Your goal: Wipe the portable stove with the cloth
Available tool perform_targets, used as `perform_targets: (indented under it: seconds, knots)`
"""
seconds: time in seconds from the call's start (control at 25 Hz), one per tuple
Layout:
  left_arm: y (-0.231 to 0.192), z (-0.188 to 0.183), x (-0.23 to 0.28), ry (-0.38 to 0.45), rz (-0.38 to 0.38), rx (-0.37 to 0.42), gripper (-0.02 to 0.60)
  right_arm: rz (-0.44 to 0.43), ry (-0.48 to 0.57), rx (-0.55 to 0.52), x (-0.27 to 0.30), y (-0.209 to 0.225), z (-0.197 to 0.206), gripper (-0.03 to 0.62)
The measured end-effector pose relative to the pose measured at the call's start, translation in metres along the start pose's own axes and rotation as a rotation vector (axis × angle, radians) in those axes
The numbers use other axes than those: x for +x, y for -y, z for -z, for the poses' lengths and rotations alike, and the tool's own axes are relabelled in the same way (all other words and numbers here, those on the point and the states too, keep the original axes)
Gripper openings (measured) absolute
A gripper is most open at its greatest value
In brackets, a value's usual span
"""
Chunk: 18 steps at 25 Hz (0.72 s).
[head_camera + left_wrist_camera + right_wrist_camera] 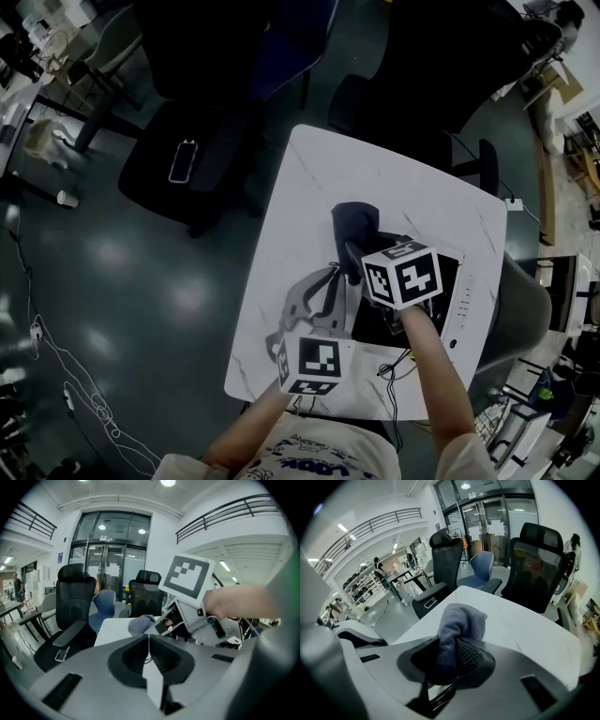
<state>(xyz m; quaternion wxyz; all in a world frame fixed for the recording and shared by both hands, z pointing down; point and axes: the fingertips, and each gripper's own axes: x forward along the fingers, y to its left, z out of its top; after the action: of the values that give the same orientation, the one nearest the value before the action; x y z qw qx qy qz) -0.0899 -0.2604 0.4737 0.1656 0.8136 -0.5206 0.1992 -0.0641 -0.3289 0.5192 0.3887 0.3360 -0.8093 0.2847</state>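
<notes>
The dark blue cloth (355,225) hangs bunched from my right gripper (356,255), which is shut on it above the white table (309,178). In the right gripper view the cloth (458,626) fills the gap between the jaws and bulges out ahead of them. The portable stove (461,292), white with a black top, lies at the table's right side, partly hidden under the right gripper. My left gripper (317,292) is beside the stove's left edge, shut with nothing in it. From the left gripper view its jaws (149,641) meet, and the cloth (140,623) shows beyond them.
Black office chairs stand around the table's far side. One chair seat (155,173) at the left holds a phone (181,161). A thin black cable (398,370) lies on the table's near edge by the stove. A blue chair (480,566) stands beyond the table.
</notes>
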Motion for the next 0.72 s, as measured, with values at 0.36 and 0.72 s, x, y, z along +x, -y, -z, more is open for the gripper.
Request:
perform_targets:
  seconds: [0.36,0.72]
  knots:
    - [-0.004,0.011,0.011,-0.033,0.003,-0.042,0.021,0.025,-0.040,-0.018,0.006,0.015,-0.014,0.095]
    - [-0.002,0.014,0.018,-0.046,0.010,-0.044,0.021,0.028,-0.045,-0.037,0.012,0.031,-0.030,0.095]
